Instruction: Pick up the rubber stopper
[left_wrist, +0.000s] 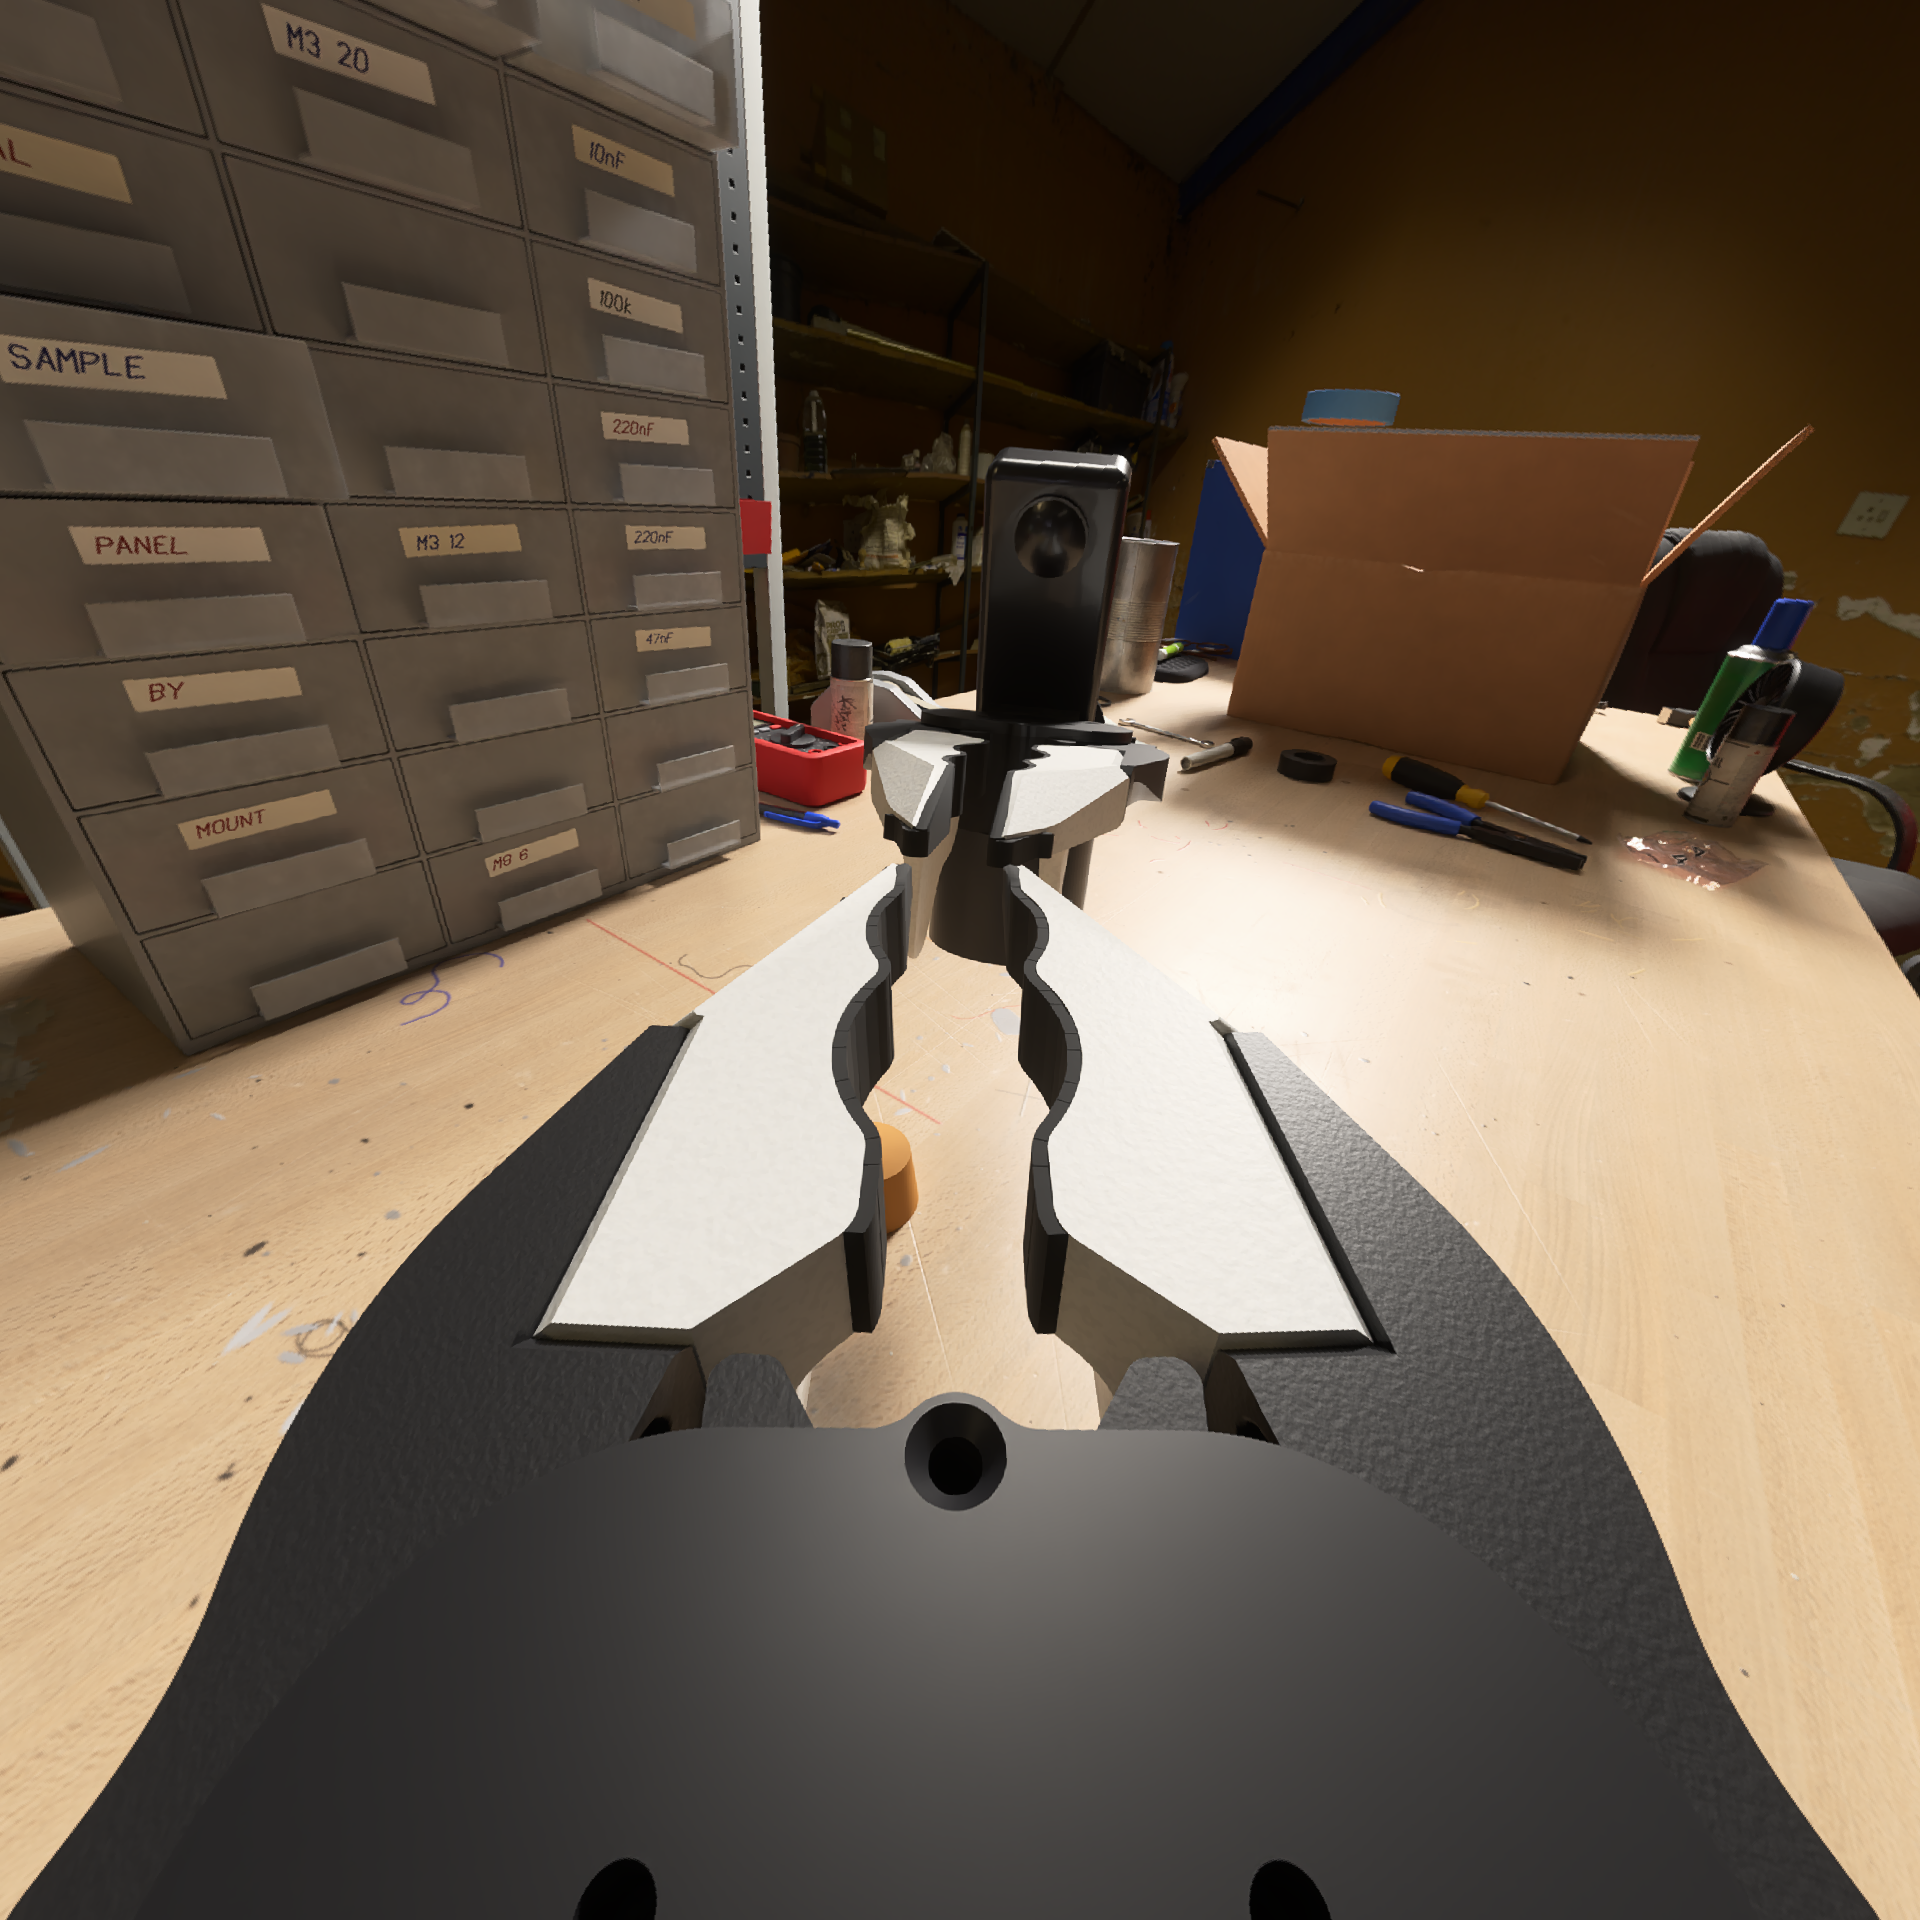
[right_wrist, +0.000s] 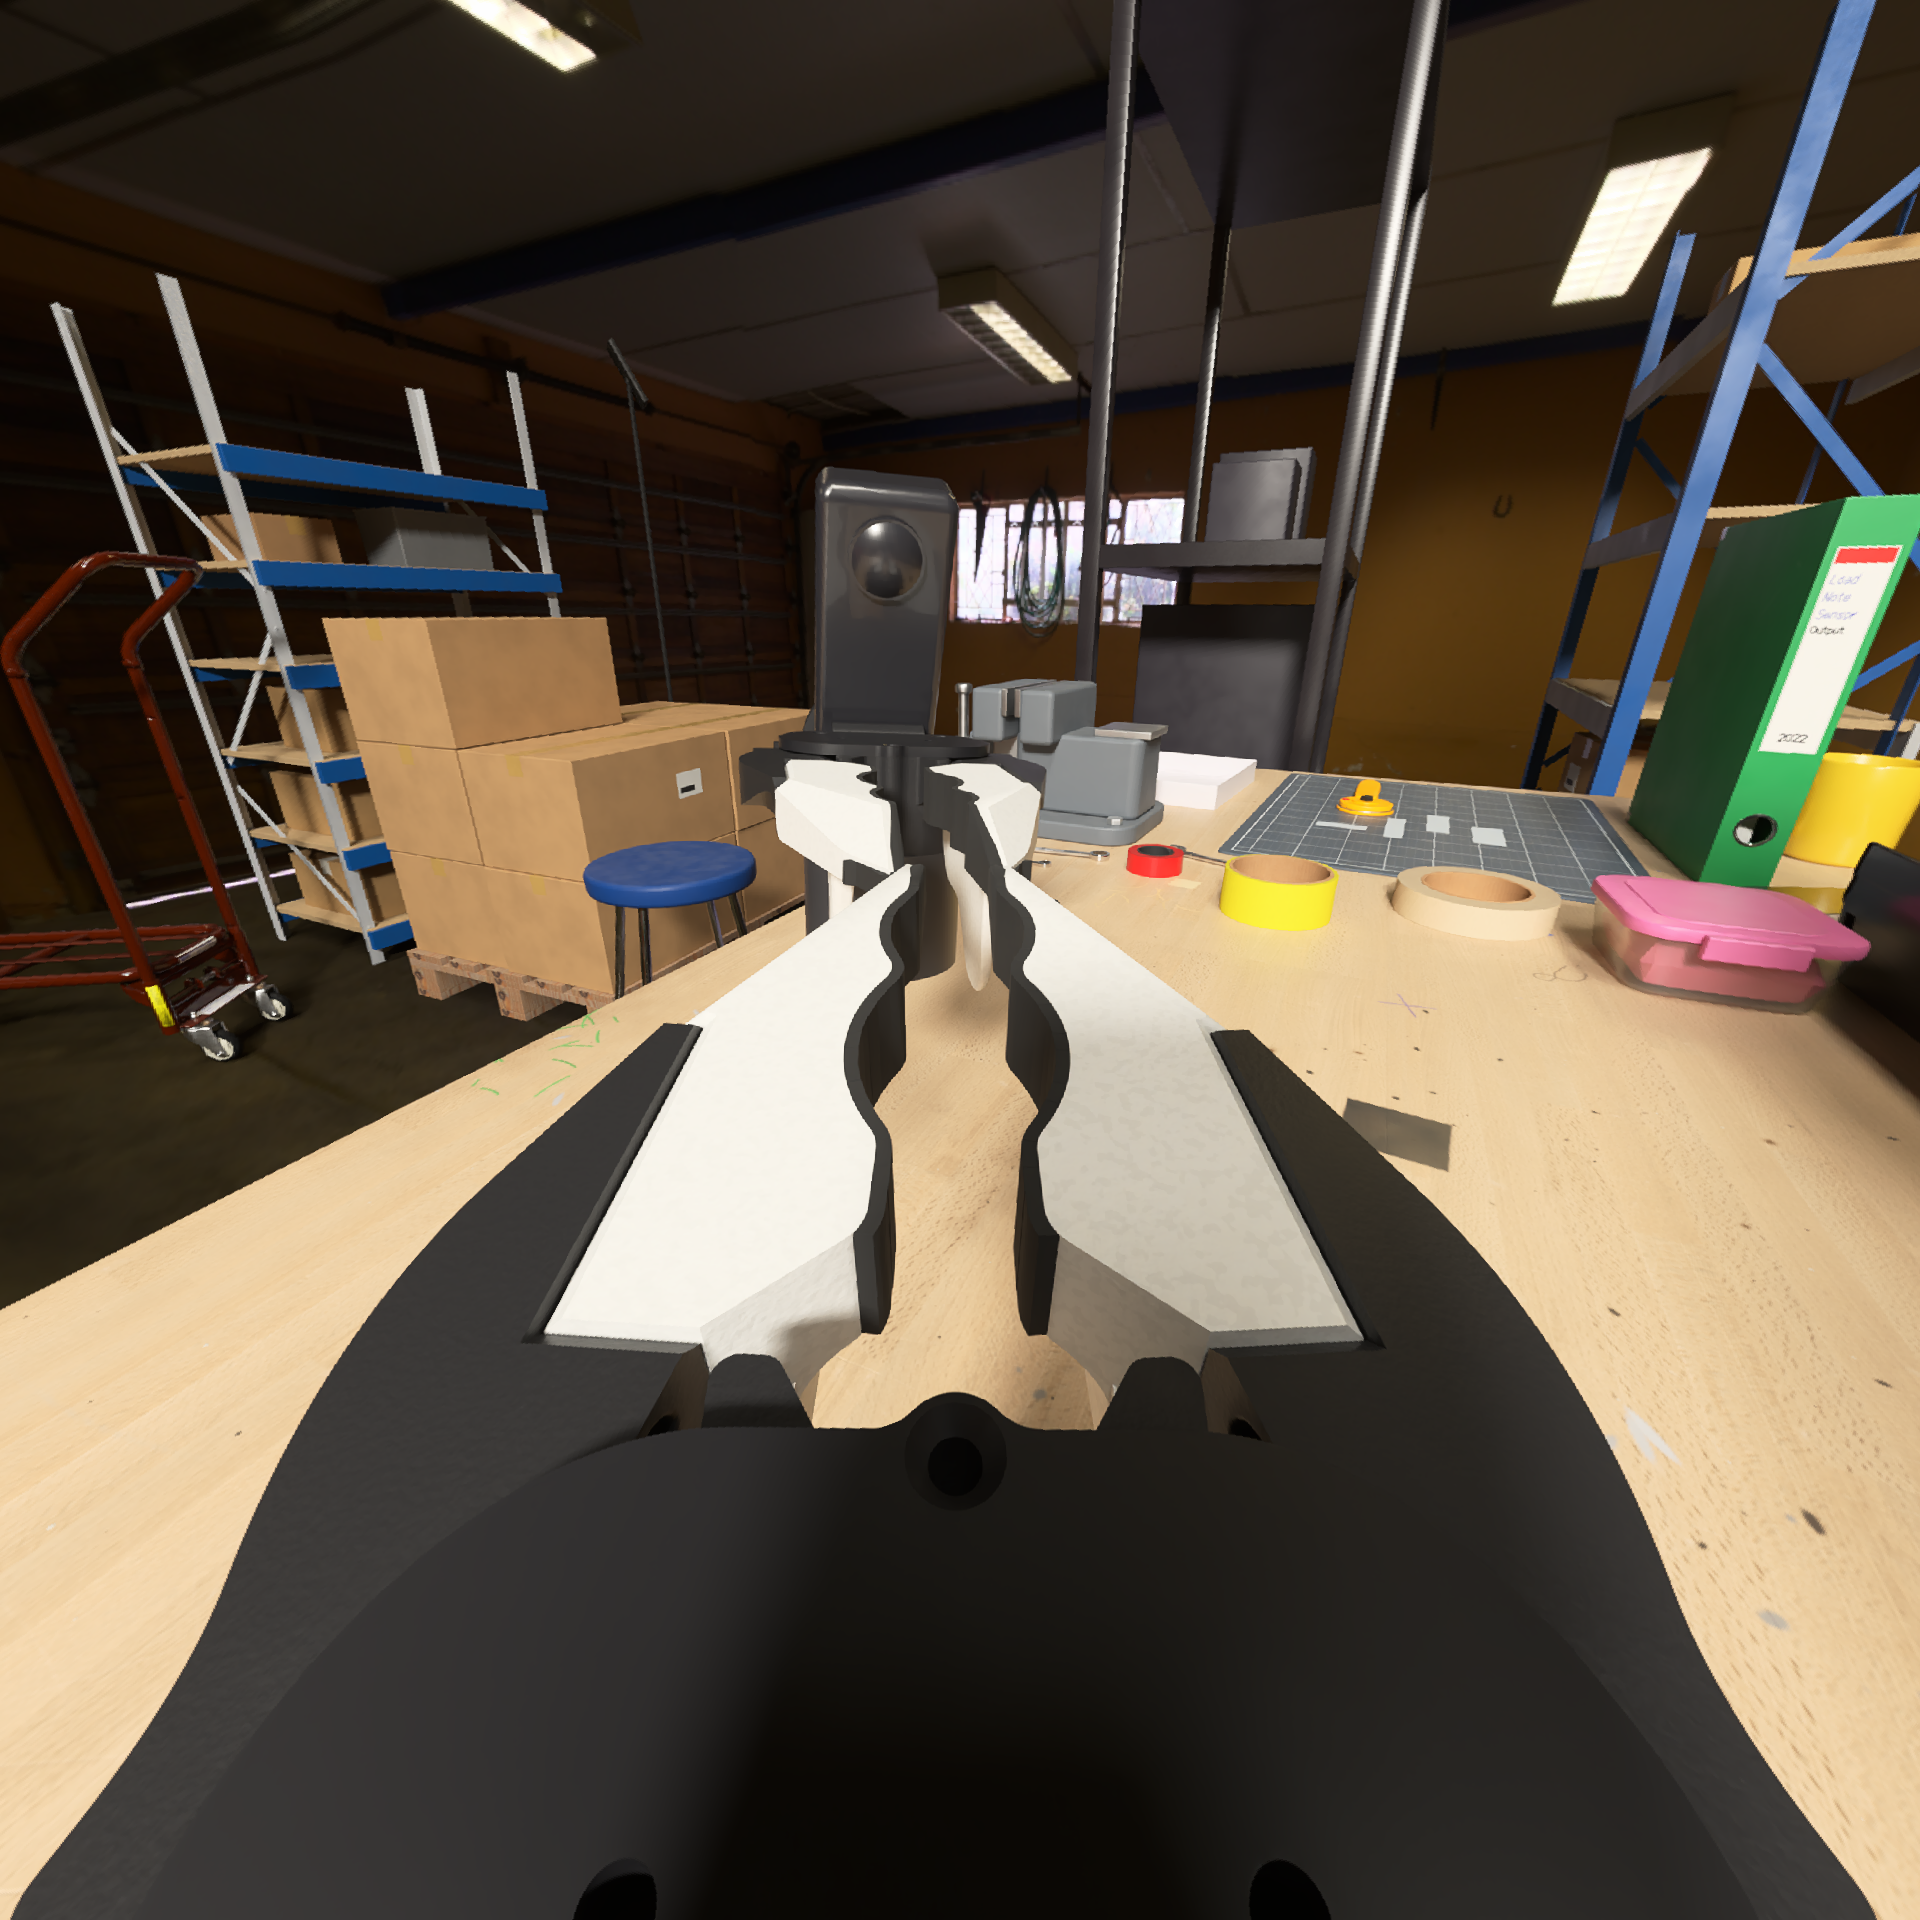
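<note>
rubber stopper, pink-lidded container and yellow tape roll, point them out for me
rubber stopper (left_wrist: 896, 1179): left wrist view, on its orange side wall.
pink-lidded container (right_wrist: 1714, 925): right wrist view, on its pink lid.
yellow tape roll (right_wrist: 1276, 902): right wrist view, on its outer yellow band.

We see pale, matt wood grain on the bench (left_wrist: 1455, 1143) under the left gripper (left_wrist: 961, 894), whose fingers (left_wrist: 748, 1143) look chalky white in grainy dark plastic; the orange stopper (left_wrist: 896, 1179) below them looks smooth, dull rubber; left of them, matt grey drawers (left_wrist: 343, 582); ahead right, raw cardboard box (left_wrist: 1444, 613).

Dim bkgd, bright bench, fisheye edges
</note>
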